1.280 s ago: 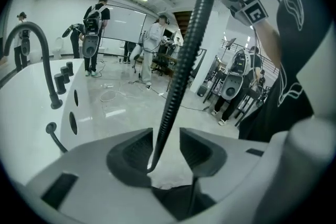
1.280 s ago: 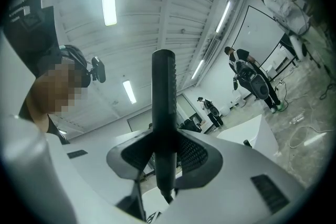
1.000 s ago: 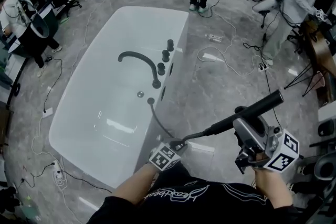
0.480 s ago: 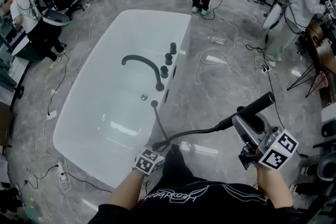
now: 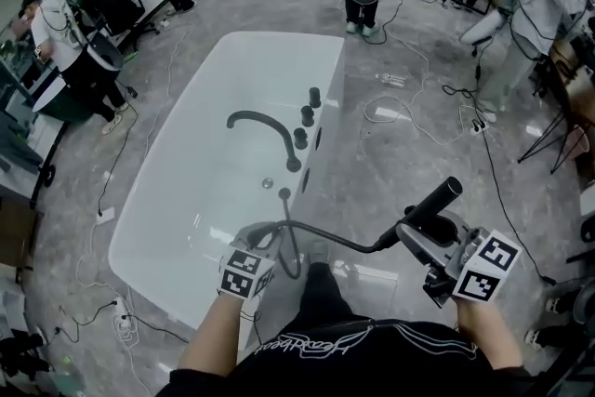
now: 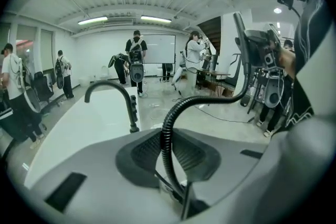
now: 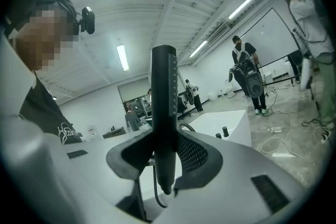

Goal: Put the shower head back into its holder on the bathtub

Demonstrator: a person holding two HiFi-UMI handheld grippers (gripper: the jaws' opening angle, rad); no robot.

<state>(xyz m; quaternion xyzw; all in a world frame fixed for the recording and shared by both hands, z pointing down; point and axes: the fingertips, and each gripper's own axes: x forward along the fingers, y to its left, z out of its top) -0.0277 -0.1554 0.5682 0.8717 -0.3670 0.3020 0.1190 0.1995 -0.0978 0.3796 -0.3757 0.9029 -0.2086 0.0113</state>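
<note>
Here's the right tool (image 7: 165,157), and its jaws are closed firmly on the black shower head (image 7: 164,97). The wand stands upright between the pads, with its lower end poking out just beneath them. It sits out over the grey floor (image 5: 400,153), well clear of the tub's rim and well off to the right of the left tool (image 6: 167,152). That left tool is pinched onto the ribbed black hose (image 6: 166,136), pads pressing on either side. From this grip the hose arches up ahead of the tips and sweeps right toward the wand. Below the tool it drops in a loop and runs to a small dark fitting on the rim. The white bathtub (image 5: 200,172) stretches away straight ahead of the left tool. Its curved black spout (image 5: 263,120) rises beyond the tips, with a row of dark knobs (image 5: 307,114) just right of the spout on the rim. Other people stand far beyond both tools, with cables trailing across the floor.
</note>
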